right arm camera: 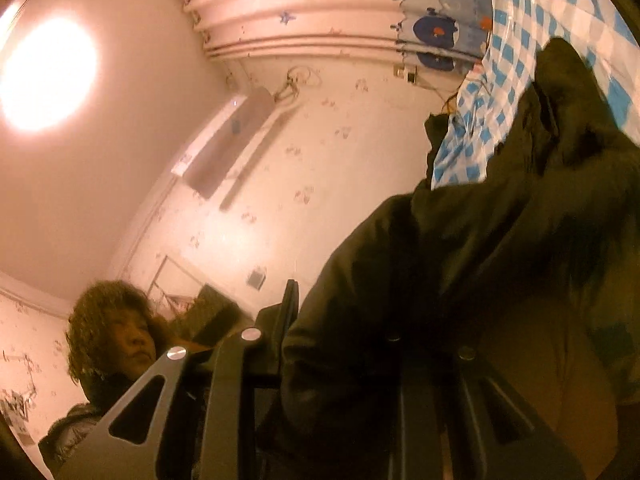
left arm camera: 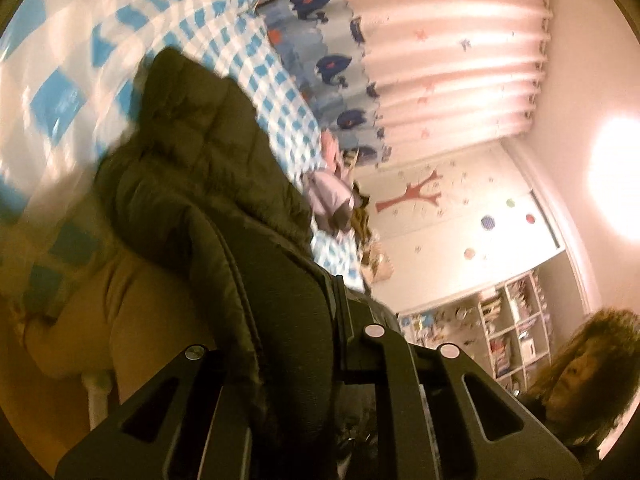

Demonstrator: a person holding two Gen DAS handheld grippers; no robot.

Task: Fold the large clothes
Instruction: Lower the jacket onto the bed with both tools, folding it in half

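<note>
Both grippers, left (left arm camera: 320, 300) and right (right arm camera: 340, 320), are clamped on the dark coat (left arm camera: 208, 152), whose length runs forward and away from their jaws over the checked bed (left arm camera: 60, 80), equally near either hand

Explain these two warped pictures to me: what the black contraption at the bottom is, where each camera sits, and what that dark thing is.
Each picture comes from a fisheye camera mounted on a hand-held gripper, looking along its jaws; a person holds one in each hand. One view is the left gripper, the other the right gripper. Both are shut on a dark quilted jacket, lifting it. Under it lies a blue-and-white checked bedcover. Behind are star-patterned curtains and a shelf.
</note>
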